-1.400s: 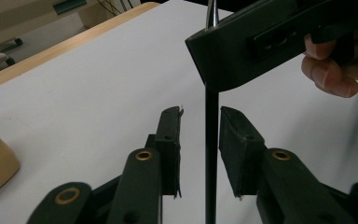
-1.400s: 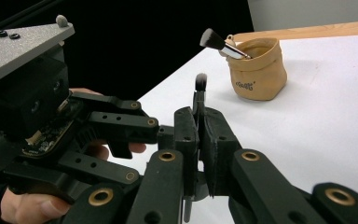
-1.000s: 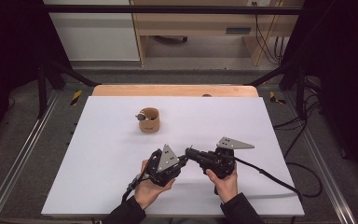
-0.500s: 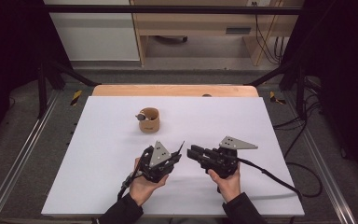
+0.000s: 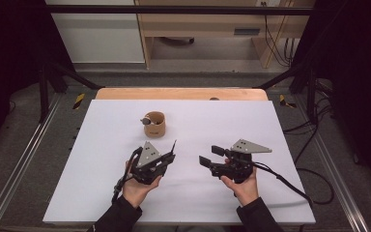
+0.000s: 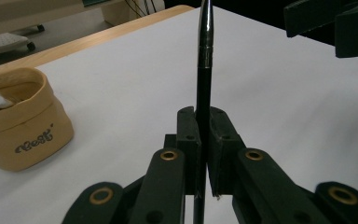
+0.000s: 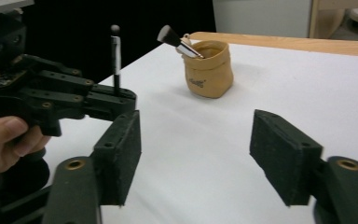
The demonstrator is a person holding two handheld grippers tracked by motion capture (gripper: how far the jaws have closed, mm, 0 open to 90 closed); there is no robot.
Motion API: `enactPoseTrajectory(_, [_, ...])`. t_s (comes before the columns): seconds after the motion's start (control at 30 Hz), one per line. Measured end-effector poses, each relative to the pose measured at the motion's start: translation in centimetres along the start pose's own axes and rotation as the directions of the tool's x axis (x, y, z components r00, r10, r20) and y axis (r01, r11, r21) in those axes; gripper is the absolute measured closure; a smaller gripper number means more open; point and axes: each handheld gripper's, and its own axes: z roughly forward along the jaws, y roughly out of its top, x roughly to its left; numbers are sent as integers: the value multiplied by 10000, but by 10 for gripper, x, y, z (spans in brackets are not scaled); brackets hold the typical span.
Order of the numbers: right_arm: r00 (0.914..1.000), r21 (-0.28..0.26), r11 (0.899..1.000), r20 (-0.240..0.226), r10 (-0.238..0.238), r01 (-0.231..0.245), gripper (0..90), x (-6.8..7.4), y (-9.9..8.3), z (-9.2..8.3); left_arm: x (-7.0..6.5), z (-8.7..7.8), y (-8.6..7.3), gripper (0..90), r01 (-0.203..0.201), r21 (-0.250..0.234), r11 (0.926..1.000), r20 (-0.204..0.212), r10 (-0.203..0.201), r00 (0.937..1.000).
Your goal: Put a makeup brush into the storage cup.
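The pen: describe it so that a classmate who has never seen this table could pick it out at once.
On the white table, near the front edge, the left gripper is shut on a thin black pen. It stands up from the jaws, unlike the brush resting in the tan pouch farther back.

A white table top (image 5: 280, 140) is filling the middle of the high view, with a bare wooden strip along its far edge. A small tan pouch (image 5: 155, 124) is sitting on it, upper centre-left, upright.
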Motion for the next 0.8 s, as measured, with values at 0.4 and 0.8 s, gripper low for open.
enactPoseTrajectory(0.4, [9952, -176, 9997, 966, -141, 159, 112, -19, -1, -16, 19, -19, 9, 842, 500, -579, 9971, -186, -512, 9985])
enactPoseTrajectory(0.8, [9813, 380, 9982, 1851, -526, 463, 14, -32, -10, -31, 32, -30, 19, 842, 649, -961, 9933, -342, -685, 9971])
